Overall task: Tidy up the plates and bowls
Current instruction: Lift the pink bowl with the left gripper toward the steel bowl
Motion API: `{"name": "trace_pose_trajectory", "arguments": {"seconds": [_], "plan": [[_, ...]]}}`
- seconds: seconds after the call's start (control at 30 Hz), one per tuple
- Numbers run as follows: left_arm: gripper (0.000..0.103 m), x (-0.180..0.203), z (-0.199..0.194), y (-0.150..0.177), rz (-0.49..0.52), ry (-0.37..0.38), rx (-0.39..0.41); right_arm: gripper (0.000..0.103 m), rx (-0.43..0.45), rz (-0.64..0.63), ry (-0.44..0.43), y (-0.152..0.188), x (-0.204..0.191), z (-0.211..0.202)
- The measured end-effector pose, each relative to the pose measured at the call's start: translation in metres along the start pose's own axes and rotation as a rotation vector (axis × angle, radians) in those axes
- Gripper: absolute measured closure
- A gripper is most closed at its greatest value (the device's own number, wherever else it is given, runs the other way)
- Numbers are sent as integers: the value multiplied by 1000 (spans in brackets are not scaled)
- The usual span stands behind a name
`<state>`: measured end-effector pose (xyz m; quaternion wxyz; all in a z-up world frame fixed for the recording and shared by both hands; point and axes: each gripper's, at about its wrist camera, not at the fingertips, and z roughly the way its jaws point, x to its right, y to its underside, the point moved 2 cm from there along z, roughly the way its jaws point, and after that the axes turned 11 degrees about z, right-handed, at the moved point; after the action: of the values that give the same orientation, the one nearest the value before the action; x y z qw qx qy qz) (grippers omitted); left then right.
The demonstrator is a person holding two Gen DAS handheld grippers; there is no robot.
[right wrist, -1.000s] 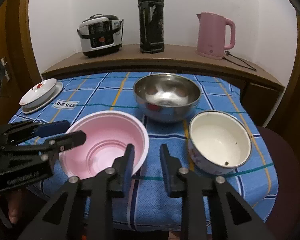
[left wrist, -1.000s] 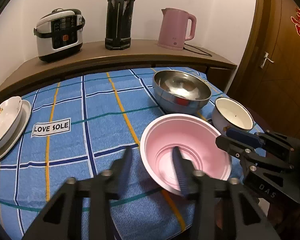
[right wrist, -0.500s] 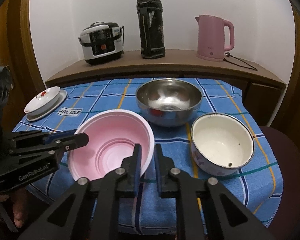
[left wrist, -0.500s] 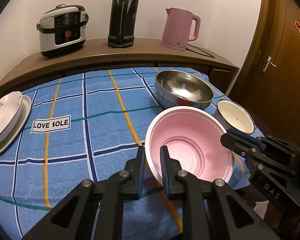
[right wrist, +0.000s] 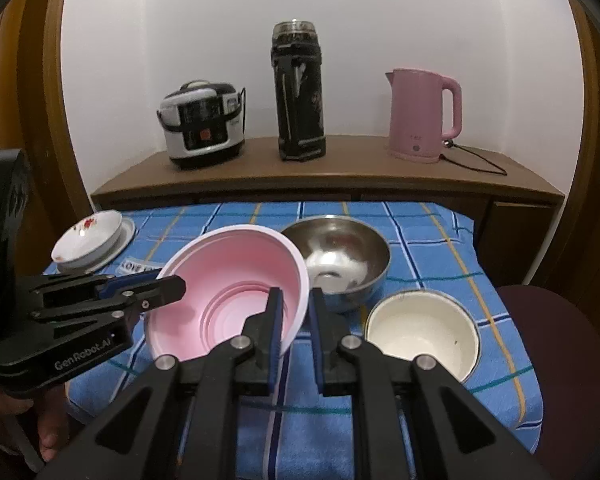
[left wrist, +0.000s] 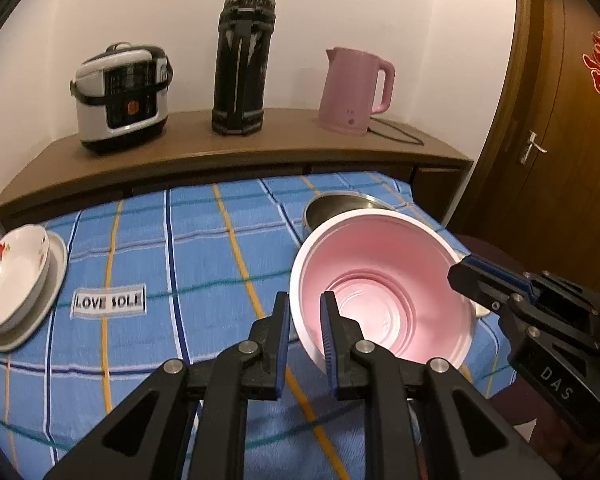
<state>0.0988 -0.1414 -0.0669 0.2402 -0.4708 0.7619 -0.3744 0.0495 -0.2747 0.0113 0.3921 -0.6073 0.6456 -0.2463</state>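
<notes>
Both my grippers are clamped on the pink bowl (left wrist: 384, 292): the left gripper (left wrist: 305, 312) pinches its left rim, the right gripper (right wrist: 293, 309) its right rim, each with one blue-padded finger inside and one outside. The bowl is smooth plastic, round, ribbed in steps toward the base, tilted above the blue checked tablecloth (right wrist: 428, 220). Just right sits a cream enamel bowl (right wrist: 422, 330); behind, a shiny steel bowl (right wrist: 340, 256). Far left, a white floral bowl (left wrist: 14, 276) rests on a plate (left wrist: 54, 280).
</notes>
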Motion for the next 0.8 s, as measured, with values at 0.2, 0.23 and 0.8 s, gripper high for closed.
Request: {"name": "trace_pose_trajectory", "arguments": {"seconds": [0.2,0.23,0.8], "plan": [[86,3,-2,-28,33,-5,53,90,28,8,8,-18,6,0],[86,3,-1,-33,38,-4,60,90,32,12,10,-22,8,0],[86,10,25,-94,102,31,140,90,73,50,75,-80,35,14]]}}
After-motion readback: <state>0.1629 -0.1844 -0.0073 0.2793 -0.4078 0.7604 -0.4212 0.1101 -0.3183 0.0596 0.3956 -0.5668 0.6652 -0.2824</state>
